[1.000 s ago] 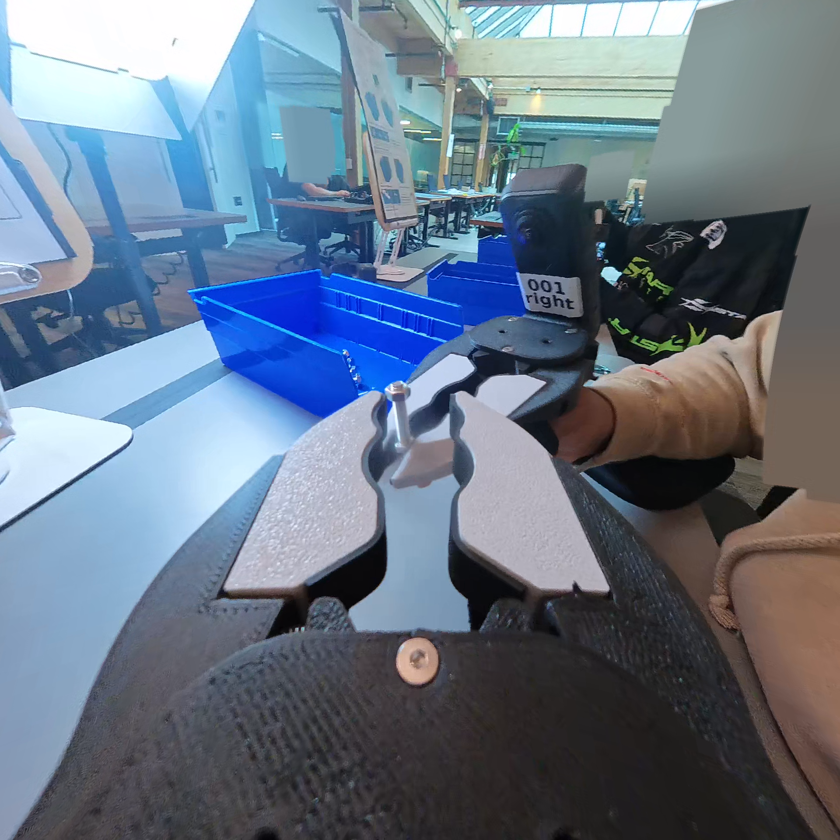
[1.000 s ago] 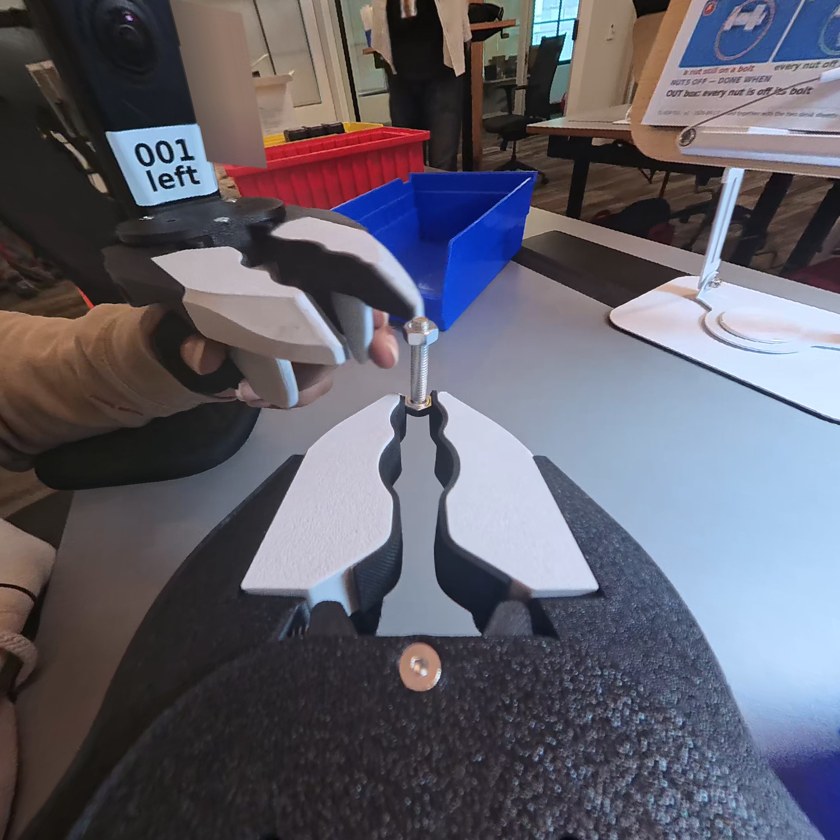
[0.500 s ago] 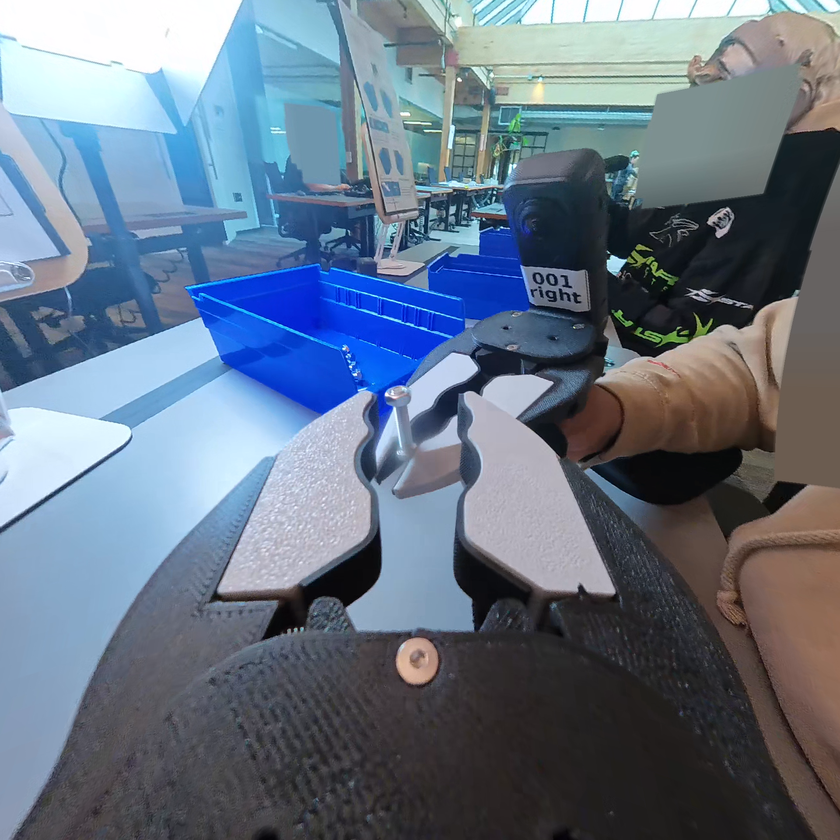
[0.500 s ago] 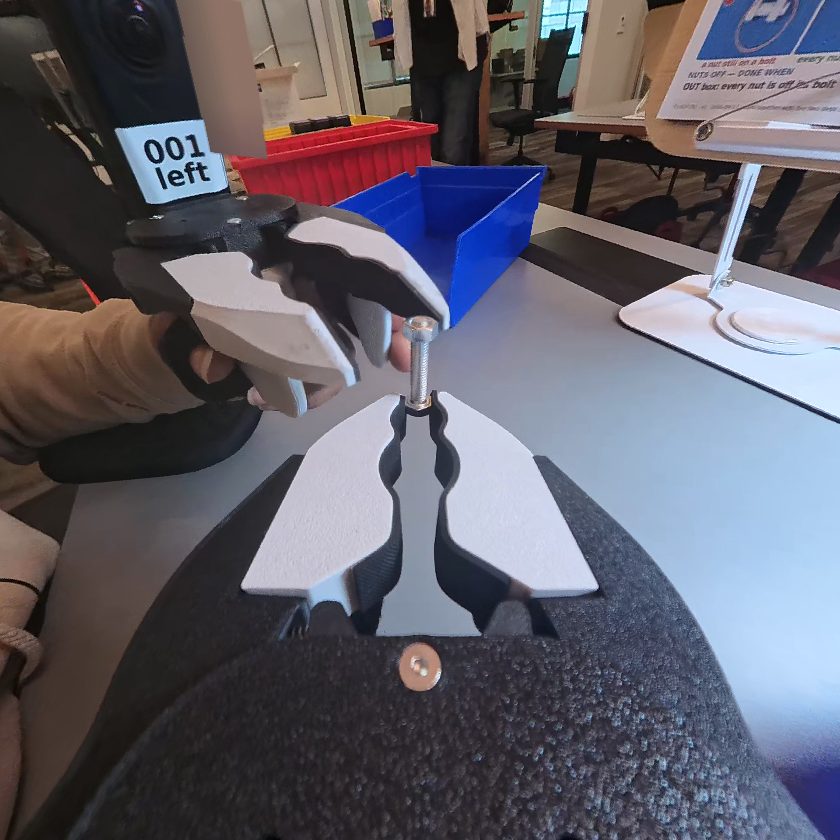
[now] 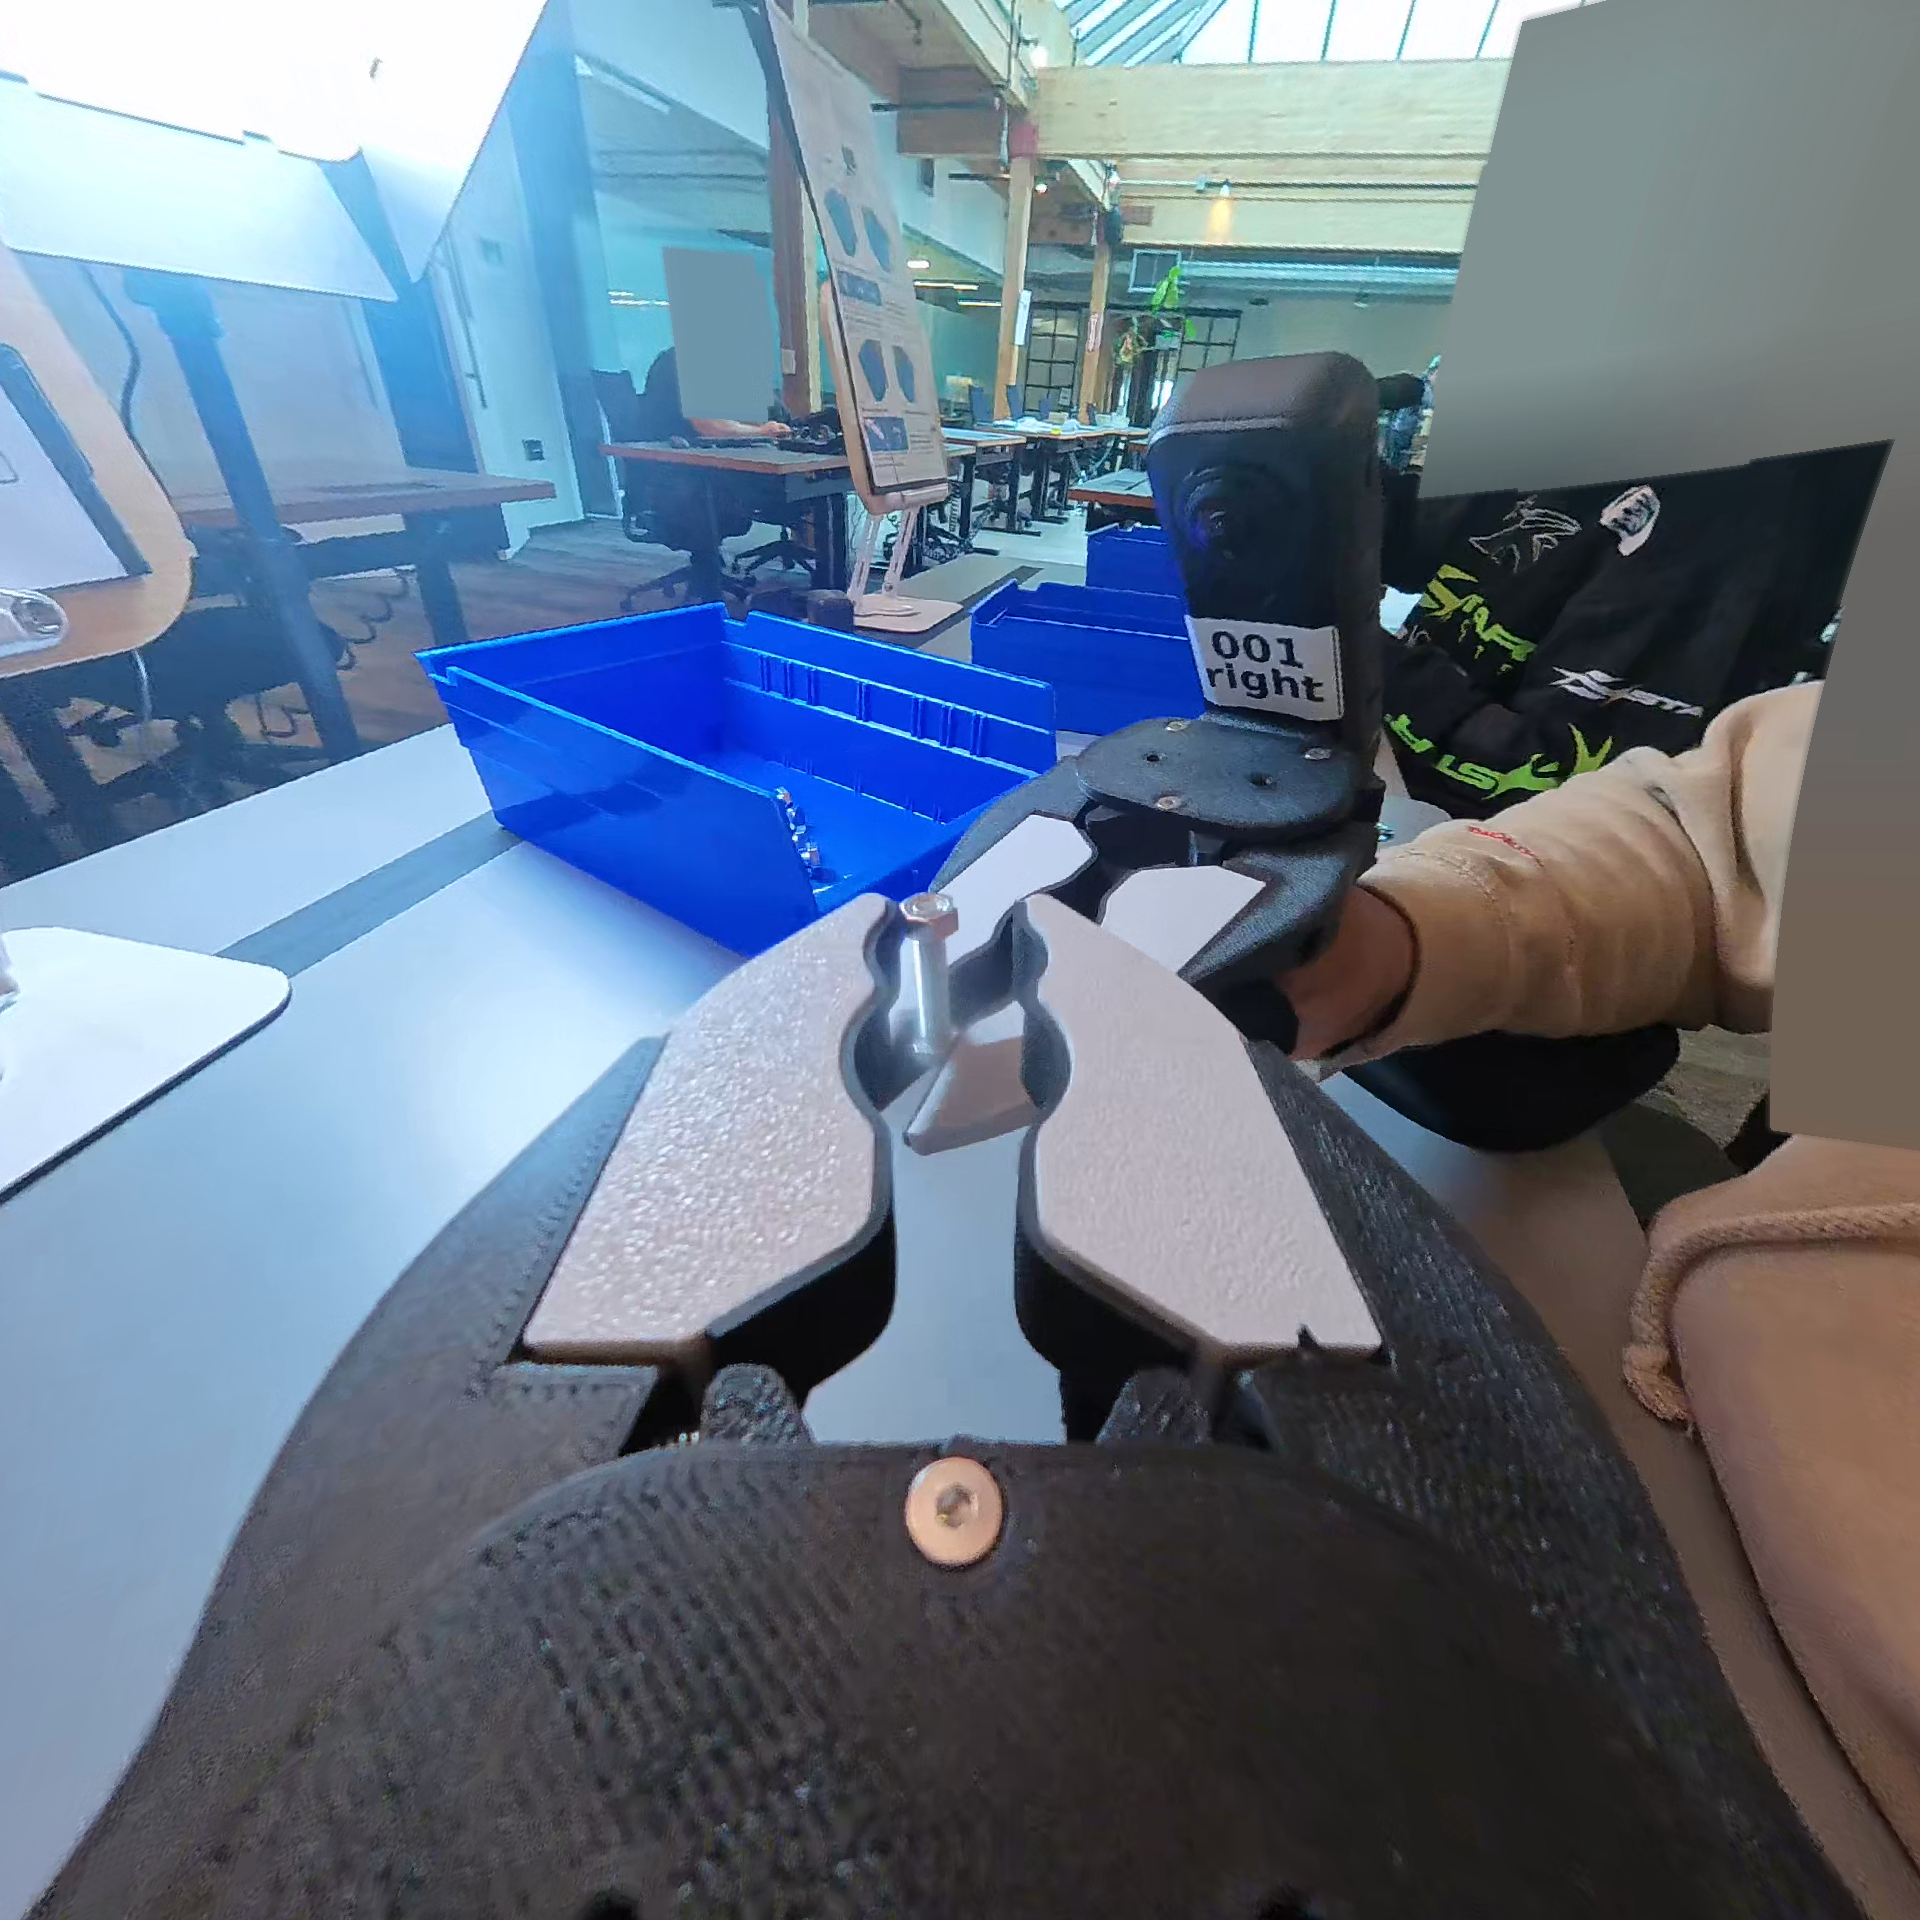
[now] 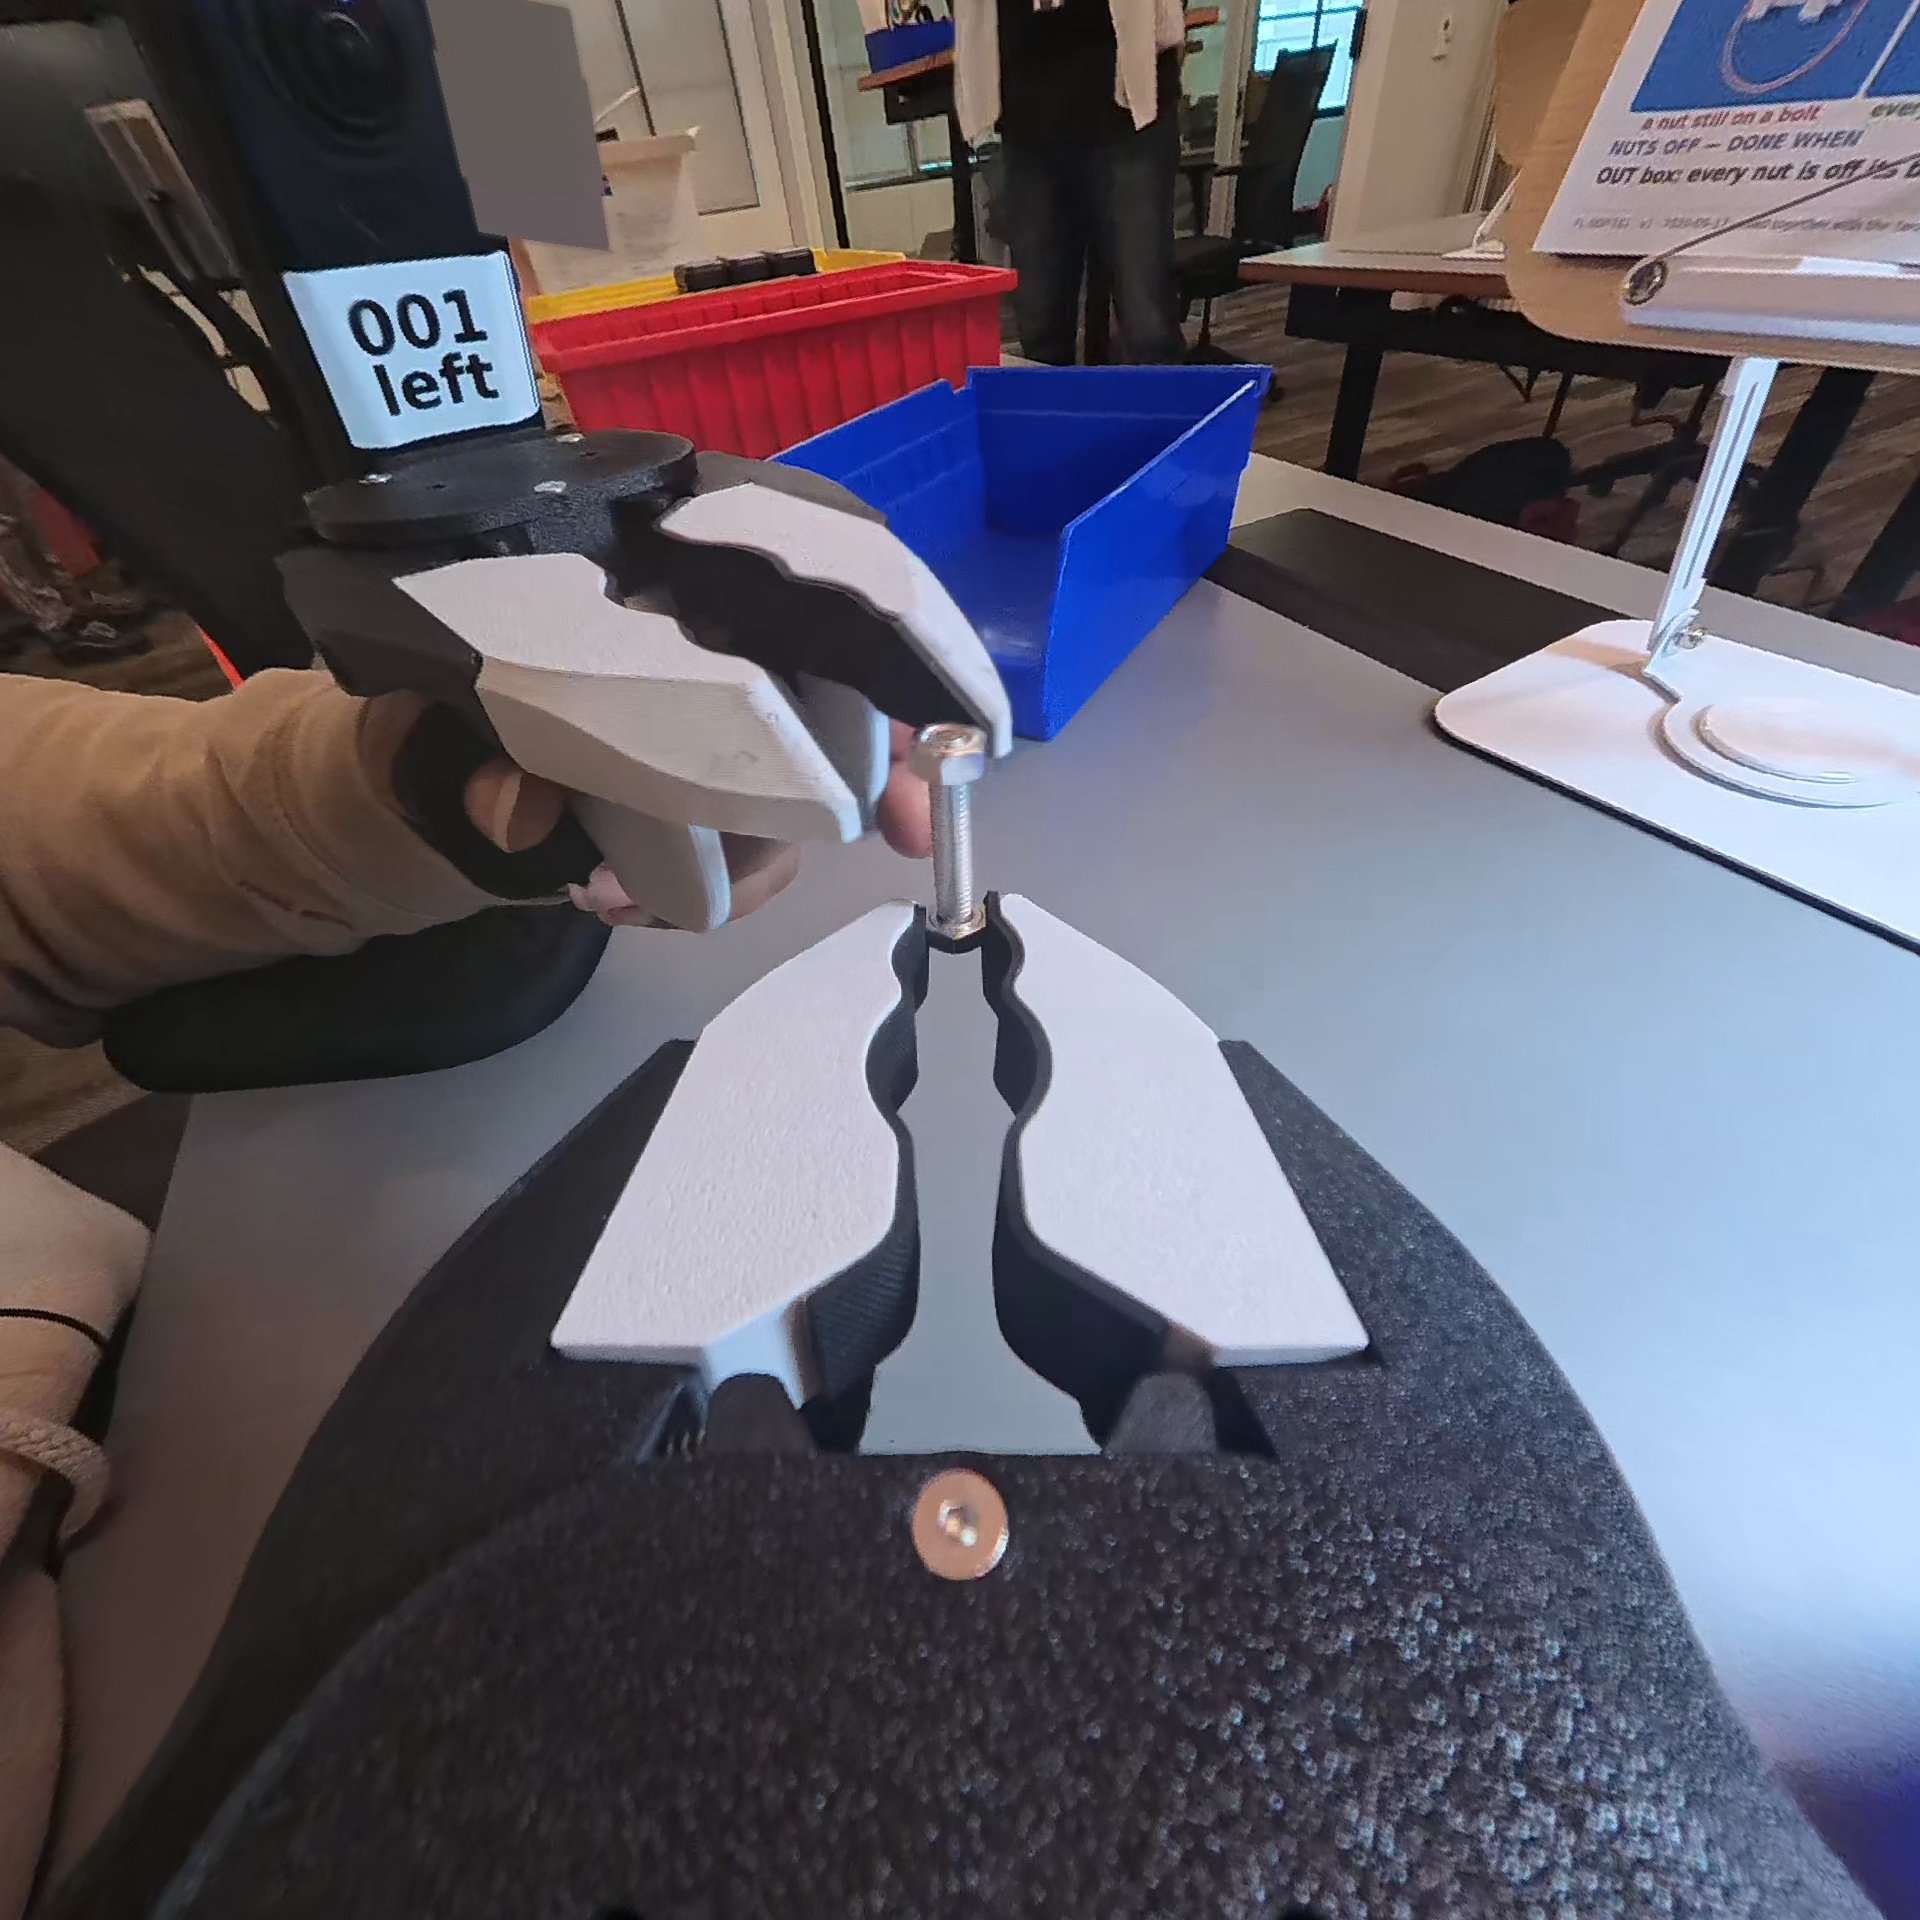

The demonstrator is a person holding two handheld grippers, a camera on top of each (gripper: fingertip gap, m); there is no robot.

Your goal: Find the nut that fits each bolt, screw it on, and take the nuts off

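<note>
Bolt (image 6: 952, 821) foot hidden between right tongs (image 6: 957, 918) tips; nut (image 6: 959, 924) barely discernible

A blue bin (image 6: 1081, 540) sits on the grey counter (image 6: 1455, 1018); behind it a red crate (image 6: 769, 343), to its right a white stand base (image 6: 1704, 748).

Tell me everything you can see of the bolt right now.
The bolt is bright silver metal with a hex head on top and a threaded shank, standing upright above the grey table. A nut sits at its lower end, pinched in the right gripper jaws. The left gripper is open around the head end; whether it touches is unclear.
</note>
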